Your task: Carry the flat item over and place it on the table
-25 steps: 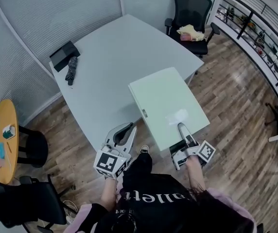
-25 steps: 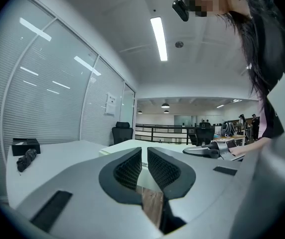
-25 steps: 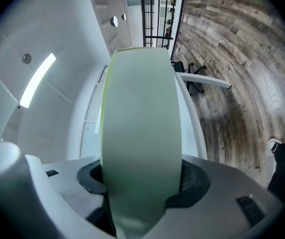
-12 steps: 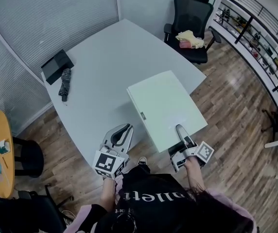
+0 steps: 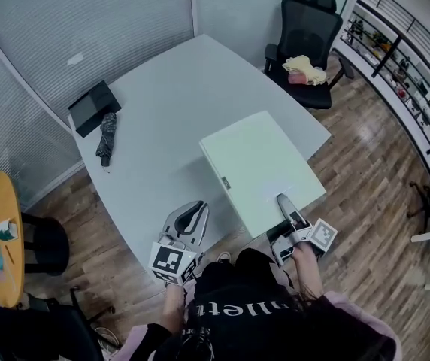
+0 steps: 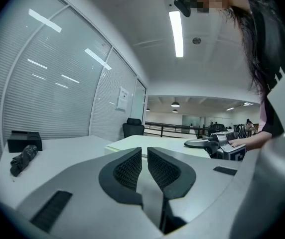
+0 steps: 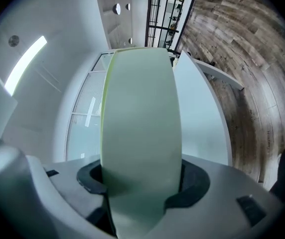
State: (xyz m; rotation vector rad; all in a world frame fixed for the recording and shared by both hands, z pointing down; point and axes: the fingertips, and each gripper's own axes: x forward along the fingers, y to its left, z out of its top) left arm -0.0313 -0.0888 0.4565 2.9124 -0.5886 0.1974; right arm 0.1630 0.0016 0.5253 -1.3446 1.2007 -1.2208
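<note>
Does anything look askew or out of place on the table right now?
Only the flat board, gripped at its near end by the right claw: it is skewed, a corner jutting past the table edge.

This is an office meeting room. A large pale tabletop (image 5: 166, 104) stands on a wood-plank floor (image 5: 365, 164), with a black swivel chair (image 5: 309, 13) at its far end. Blind-covered glass walls (image 5: 65, 13) enclose it, a ceiling strip light (image 6: 176, 34) hangs overhead, and an open hall lies beyond.

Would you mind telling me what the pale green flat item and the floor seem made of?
Flat item: likely rigid plastic or coated board, matte; it shows no sag though gripped at one edge. Floor: wood-look planks with visible grain, slightly glossy.
</note>
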